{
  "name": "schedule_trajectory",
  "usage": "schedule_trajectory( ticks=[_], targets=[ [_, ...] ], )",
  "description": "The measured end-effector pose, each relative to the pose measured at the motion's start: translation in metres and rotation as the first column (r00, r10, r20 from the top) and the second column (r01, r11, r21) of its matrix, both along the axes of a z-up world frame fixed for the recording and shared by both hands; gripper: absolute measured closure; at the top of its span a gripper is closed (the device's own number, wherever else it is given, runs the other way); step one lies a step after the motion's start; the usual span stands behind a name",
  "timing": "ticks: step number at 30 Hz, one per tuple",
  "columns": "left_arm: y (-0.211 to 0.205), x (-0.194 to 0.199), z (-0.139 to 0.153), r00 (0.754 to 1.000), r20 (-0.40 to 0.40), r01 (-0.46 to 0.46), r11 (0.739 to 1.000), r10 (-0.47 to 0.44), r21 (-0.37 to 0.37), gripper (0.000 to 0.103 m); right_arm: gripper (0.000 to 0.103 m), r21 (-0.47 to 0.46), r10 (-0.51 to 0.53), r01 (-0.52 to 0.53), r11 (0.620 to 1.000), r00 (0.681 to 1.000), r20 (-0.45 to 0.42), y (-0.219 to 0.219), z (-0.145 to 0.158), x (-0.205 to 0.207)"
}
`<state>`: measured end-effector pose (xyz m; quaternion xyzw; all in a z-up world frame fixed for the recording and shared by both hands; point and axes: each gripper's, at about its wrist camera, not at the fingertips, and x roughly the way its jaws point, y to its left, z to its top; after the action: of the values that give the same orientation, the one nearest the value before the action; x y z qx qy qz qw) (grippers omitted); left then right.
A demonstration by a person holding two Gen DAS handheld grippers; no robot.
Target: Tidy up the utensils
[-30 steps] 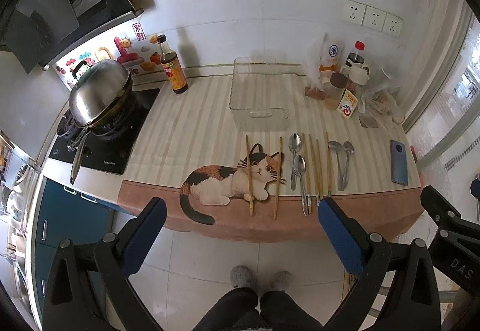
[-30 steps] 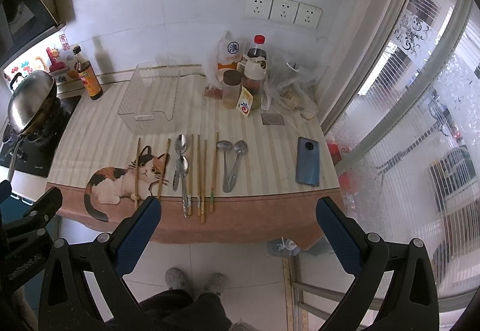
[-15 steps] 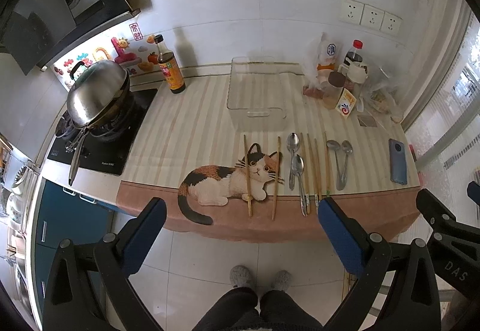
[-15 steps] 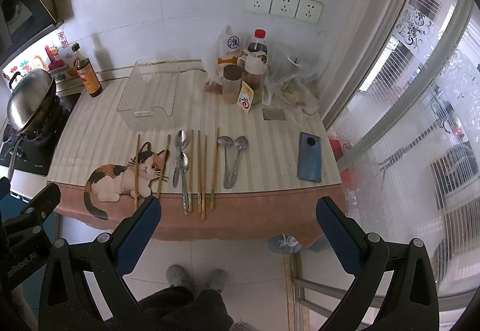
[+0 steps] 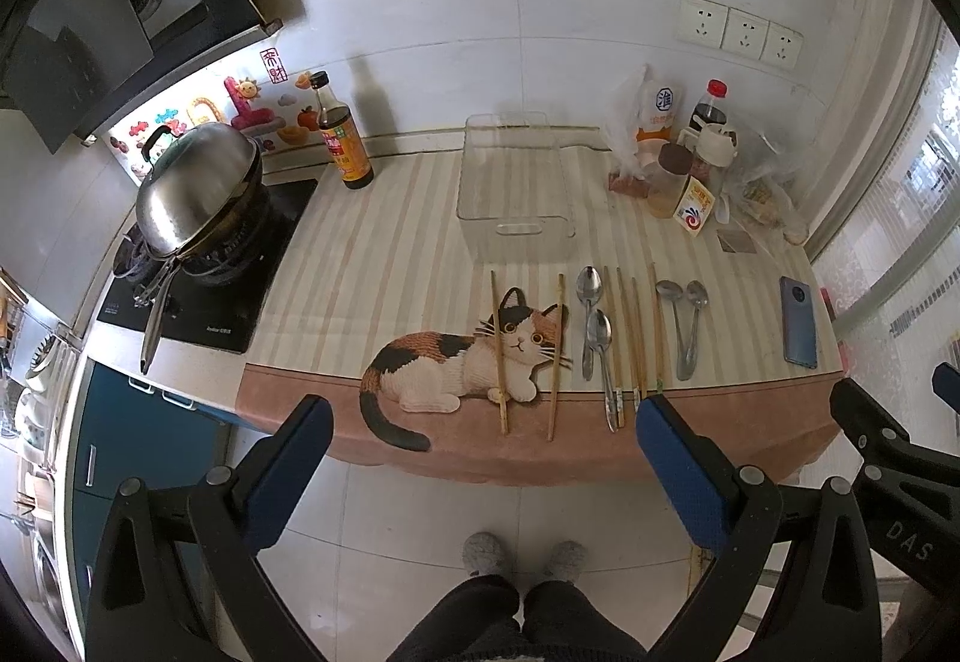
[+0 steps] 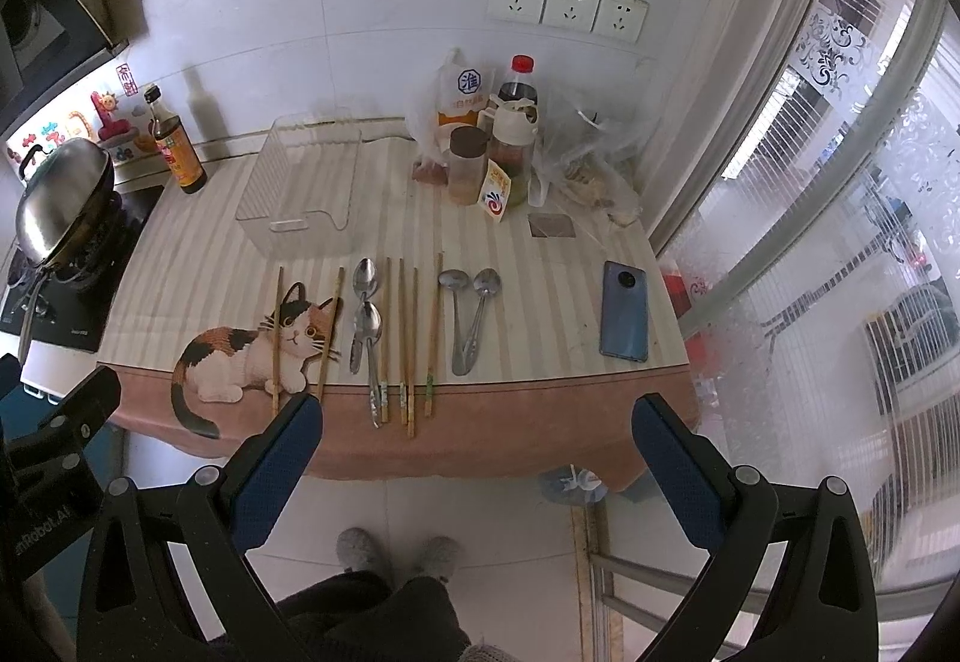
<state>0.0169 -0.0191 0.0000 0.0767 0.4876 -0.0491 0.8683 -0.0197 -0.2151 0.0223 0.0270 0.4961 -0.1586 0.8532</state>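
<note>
1. While both claws hang over the floor short of the counter's front edge, the left gripper (image 5: 477, 443) has its blue-padded jaws spread wide with nothing between them, and the right gripper (image 6: 477, 437) is spread wide and empty likewise.
2. Along the front edge of the counter (image 5: 372, 254) lie the utensils in a row, handles toward the edge: two wooden chopsticks (image 5: 499, 350) across the cat picture (image 5: 462, 356) on the cloth, then two spoons (image 5: 591, 326) one behind the other, then more chopsticks (image 5: 630, 338) (how many exactly I cannot tell), then a pair of spoons (image 5: 684, 326) side by side, their handles touching.
3. A clear plastic bin (image 5: 513, 182) stands just behind the row, toward the counter's back edge, with nothing visible inside.
4. Near the right edge lies a blue phone (image 5: 799, 321), well apart from the spoons.
5. Bottles and jars (image 5: 684, 164) cluster at the back right corner; a dark sauce bottle (image 5: 342, 140) stands at the back left, beside the wok (image 5: 198, 188) on the stove.
</note>
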Motion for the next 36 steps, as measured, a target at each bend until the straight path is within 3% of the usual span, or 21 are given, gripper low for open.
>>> schedule_trajectory(
  ticks=[16, 19, 22, 25, 30, 33, 35, 36],
  targets=[
    [0.014, 0.007, 0.001, 0.999, -0.001, 0.046, 0.999, -0.046, -0.017, 0.000, 0.000, 0.002, -0.035, 0.035, 0.999, 0.999, -0.007, 0.011, 0.001, 0.004],
    [0.018, 0.015, -0.002, 0.997, 0.027, 0.073, 0.997, -0.072, -0.035, 0.000, 0.000, 0.009, -0.048, 0.048, 0.999, 0.999, -0.003, 0.013, 0.003, 0.010],
    [0.026, 0.025, -0.009, 0.990, 0.107, 0.098, 0.995, -0.093, -0.034, 0.000, 0.000, 0.061, -0.045, 0.040, 0.997, 0.996, 0.082, 0.014, 0.000, 0.016],
    [0.034, 0.044, -0.025, 0.985, 0.147, 0.096, 0.995, -0.094, -0.004, 0.000, 0.000, 0.064, -0.091, 0.084, 0.994, 0.990, 0.108, 0.012, -0.012, 0.027],
    [0.039, 0.090, -0.071, 0.993, 0.095, 0.069, 0.997, -0.072, 0.027, 0.000, 0.002, 0.106, -0.174, 0.168, 0.980, 0.984, 0.049, 0.000, -0.051, 0.052],
    [0.035, 0.114, -0.105, 0.998, 0.021, 0.065, 0.997, -0.065, 0.039, 0.000, 0.023, 0.123, -0.192, 0.192, 0.974, 0.981, -0.015, -0.014, -0.086, 0.069],
    [0.032, 0.127, -0.129, 0.998, -0.030, 0.060, 0.997, -0.059, 0.047, 0.000, 0.048, 0.155, -0.184, 0.192, 0.969, 0.981, -0.063, -0.026, -0.113, 0.082],
    [0.029, 0.137, -0.147, 0.995, -0.076, 0.062, 0.997, -0.058, 0.046, 0.000, 0.051, 0.173, -0.183, 0.197, 0.965, 0.979, -0.092, -0.033, -0.128, 0.088]
  ],
)
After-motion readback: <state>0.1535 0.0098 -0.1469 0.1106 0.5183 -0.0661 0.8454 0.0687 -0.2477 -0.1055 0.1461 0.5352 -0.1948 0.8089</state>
